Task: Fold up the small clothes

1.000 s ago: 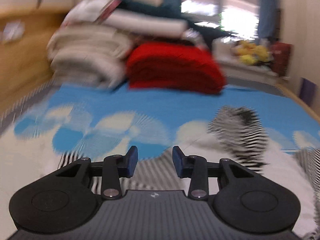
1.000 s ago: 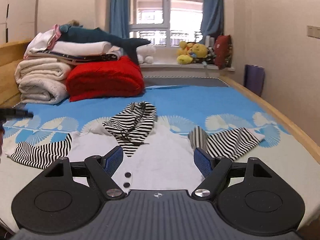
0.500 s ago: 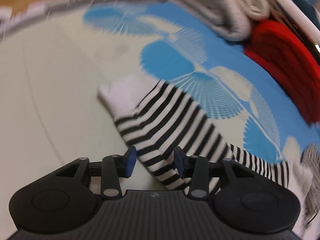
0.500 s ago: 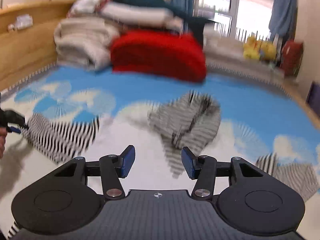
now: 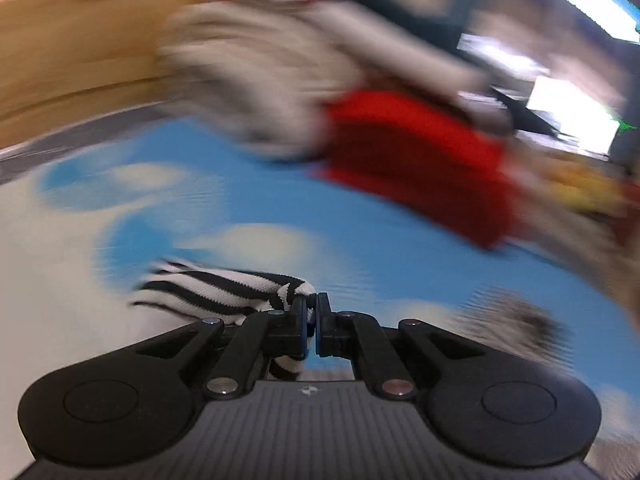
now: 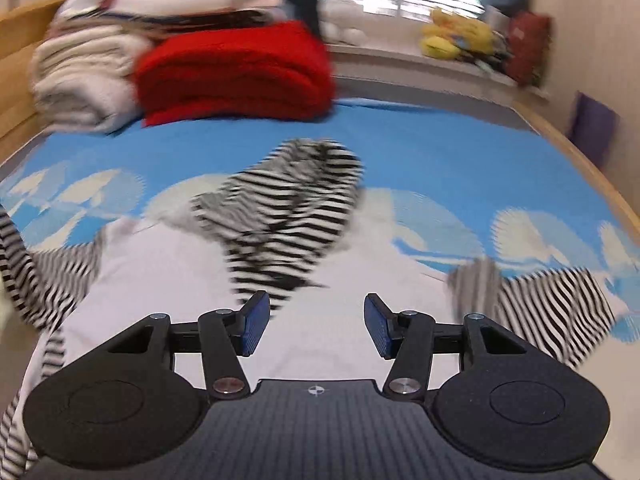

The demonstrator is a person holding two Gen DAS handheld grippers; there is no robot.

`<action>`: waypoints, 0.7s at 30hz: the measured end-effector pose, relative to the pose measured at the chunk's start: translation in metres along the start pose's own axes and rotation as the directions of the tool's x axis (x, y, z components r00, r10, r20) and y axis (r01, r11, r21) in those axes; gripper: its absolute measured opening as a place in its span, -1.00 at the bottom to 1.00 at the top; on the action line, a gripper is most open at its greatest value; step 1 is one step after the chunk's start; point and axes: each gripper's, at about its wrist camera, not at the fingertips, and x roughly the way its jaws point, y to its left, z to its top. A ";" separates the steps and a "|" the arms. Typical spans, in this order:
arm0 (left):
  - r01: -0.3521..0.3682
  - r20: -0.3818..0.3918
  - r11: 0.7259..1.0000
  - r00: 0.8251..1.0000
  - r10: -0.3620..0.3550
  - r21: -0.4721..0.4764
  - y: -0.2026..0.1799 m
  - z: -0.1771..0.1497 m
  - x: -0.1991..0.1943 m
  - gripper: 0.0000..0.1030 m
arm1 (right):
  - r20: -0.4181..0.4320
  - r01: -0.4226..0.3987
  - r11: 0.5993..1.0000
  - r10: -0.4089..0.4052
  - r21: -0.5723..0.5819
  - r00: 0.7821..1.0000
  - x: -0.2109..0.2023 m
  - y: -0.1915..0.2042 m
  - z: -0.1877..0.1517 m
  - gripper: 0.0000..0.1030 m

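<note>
L gripper (image 5: 311,316) pinching 1 striped sleeve (image 5: 216,294), R gripper (image 6: 316,330) open, 1 hood (image 6: 288,216)

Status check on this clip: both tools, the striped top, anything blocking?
Left tool shut on striped sleeve. Right tool open over the white body. Hood lies flat. Nothing blocking.
</note>
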 end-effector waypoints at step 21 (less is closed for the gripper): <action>0.059 -0.480 0.998 0.876 -0.054 -0.004 -0.057 -0.045 0.058 -0.34 | -0.333 0.201 0.764 0.019 0.613 0.943 0.078 -0.123 -0.048 -0.05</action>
